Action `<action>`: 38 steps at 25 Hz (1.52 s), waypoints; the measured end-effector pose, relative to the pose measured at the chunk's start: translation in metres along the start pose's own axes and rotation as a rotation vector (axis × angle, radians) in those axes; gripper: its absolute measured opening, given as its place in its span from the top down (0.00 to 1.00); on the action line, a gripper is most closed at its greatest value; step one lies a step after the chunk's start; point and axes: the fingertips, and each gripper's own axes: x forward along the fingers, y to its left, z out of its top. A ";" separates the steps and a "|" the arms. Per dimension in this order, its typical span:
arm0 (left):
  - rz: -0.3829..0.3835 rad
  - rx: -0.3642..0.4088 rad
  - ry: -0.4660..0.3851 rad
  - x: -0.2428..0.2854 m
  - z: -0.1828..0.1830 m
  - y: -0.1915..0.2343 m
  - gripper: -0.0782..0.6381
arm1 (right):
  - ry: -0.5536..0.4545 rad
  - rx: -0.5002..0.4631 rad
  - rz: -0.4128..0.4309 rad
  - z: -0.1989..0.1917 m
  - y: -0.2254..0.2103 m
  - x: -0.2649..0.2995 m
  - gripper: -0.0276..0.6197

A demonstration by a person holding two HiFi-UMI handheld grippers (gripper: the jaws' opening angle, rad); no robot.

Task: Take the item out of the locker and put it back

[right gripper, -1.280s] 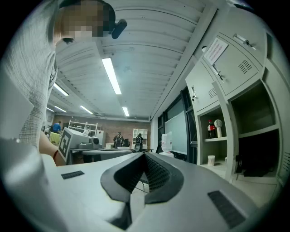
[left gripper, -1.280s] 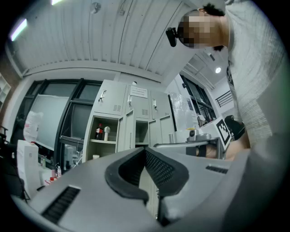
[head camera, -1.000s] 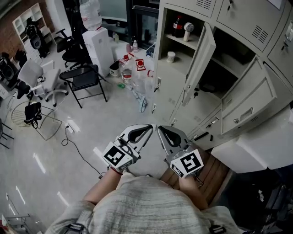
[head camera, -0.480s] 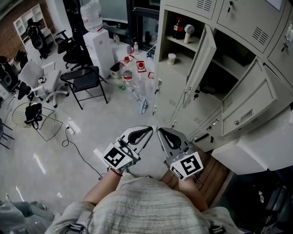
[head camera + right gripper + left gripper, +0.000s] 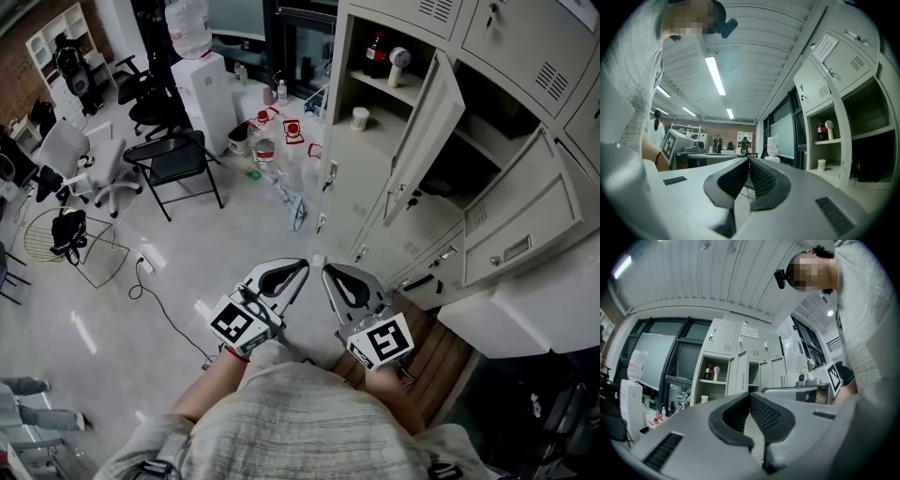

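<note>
The open locker point(image 5: 375, 141) stands ahead and to the right, its door point(image 5: 427, 141) swung outward. On its upper shelf are a dark bottle point(image 5: 379, 53) and a small white fan point(image 5: 400, 59); a white cup point(image 5: 360, 117) sits on the shelf below. The same bottle point(image 5: 819, 130), fan point(image 5: 829, 129) and cup point(image 5: 821, 165) show in the right gripper view. My left gripper point(image 5: 304, 263) and right gripper point(image 5: 326, 268) are side by side near my body, well short of the locker. The jaws of both the left gripper point(image 5: 750, 395) and the right gripper point(image 5: 749, 161) are shut and hold nothing.
Further locker doors point(image 5: 520, 220) hang open at the right. A wooden bench point(image 5: 441, 361) is beside my right arm. A black folding chair point(image 5: 178, 159), a water dispenser point(image 5: 208, 94) and bottles on the floor point(image 5: 267, 141) stand left of the lockers. Someone's legs point(image 5: 28, 403) show at the lower left.
Both grippers stay shut and side by side. The lockers sit slightly further right in the head view. A passer-by's legs have come into the lower left corner.
</note>
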 end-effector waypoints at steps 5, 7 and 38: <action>-0.025 -0.005 -0.015 0.017 0.002 0.039 0.88 | 0.016 0.002 -0.029 -0.005 -0.021 0.034 0.92; -0.034 -0.011 -0.017 0.024 0.004 0.059 0.88 | 0.018 0.000 -0.040 -0.005 -0.032 0.052 0.92; -0.200 -0.068 -0.059 0.141 -0.009 0.264 0.88 | 0.062 0.007 -0.283 -0.043 -0.189 0.220 0.92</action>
